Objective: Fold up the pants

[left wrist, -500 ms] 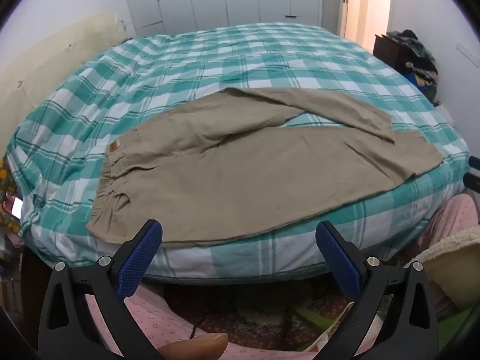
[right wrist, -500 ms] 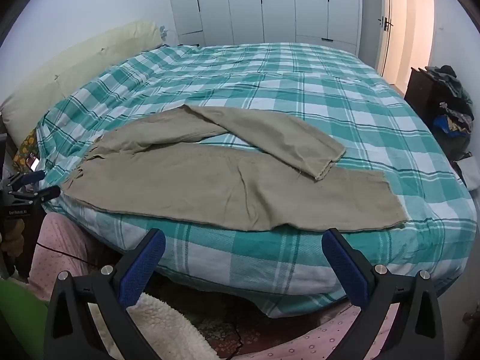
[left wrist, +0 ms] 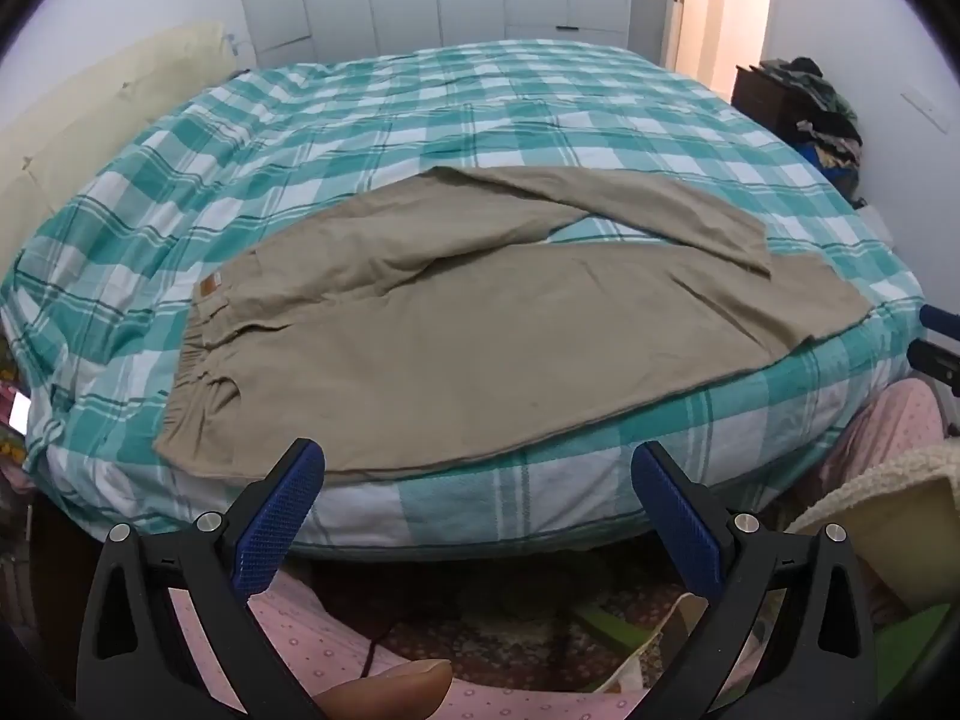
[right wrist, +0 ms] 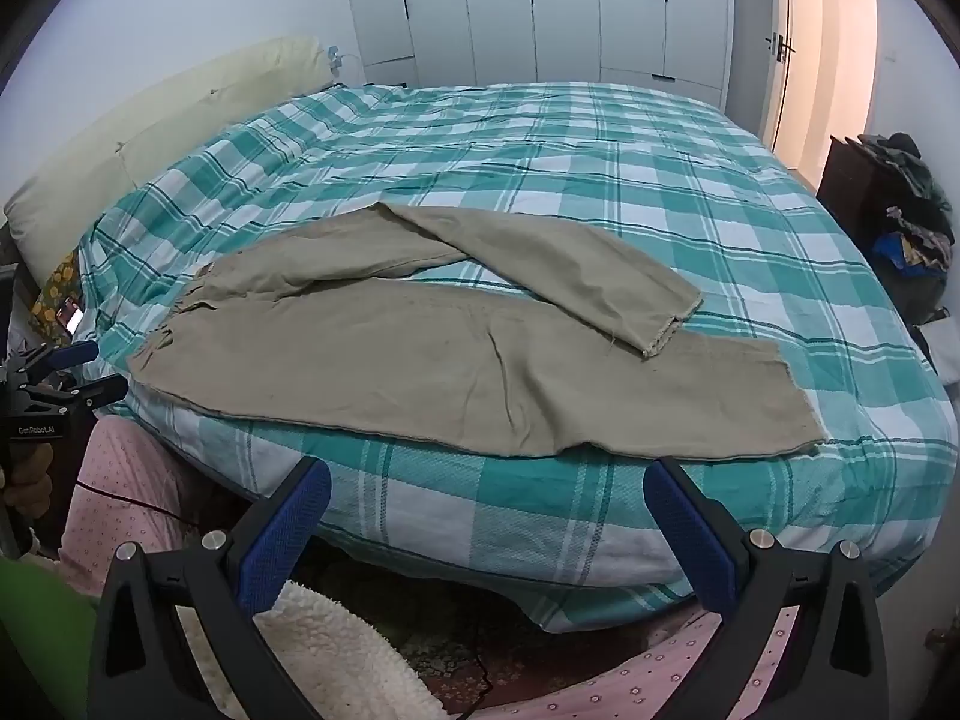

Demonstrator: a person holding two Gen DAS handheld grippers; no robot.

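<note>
Khaki pants [left wrist: 456,330] lie spread along the near edge of the bed, waistband to the left, legs to the right. The far leg bends across toward the near leg's hem. They also show in the right wrist view [right wrist: 456,360]. My left gripper [left wrist: 477,480] is open and empty, held below the bed edge near the waist end. My right gripper [right wrist: 487,495] is open and empty, held below the bed edge near the leg hems. The left gripper also shows at the left of the right wrist view [right wrist: 72,369].
The bed [right wrist: 600,168] has a green and white checked cover. A cream headboard cushion [right wrist: 156,126] is at left. White wardrobes [right wrist: 540,6] stand behind. A dark cabinet piled with clothes [right wrist: 888,198] is at right. A fleece cloth [right wrist: 336,654] lies below.
Both grippers have stayed nearly still; the views shifted only slightly. The pants have not moved.
</note>
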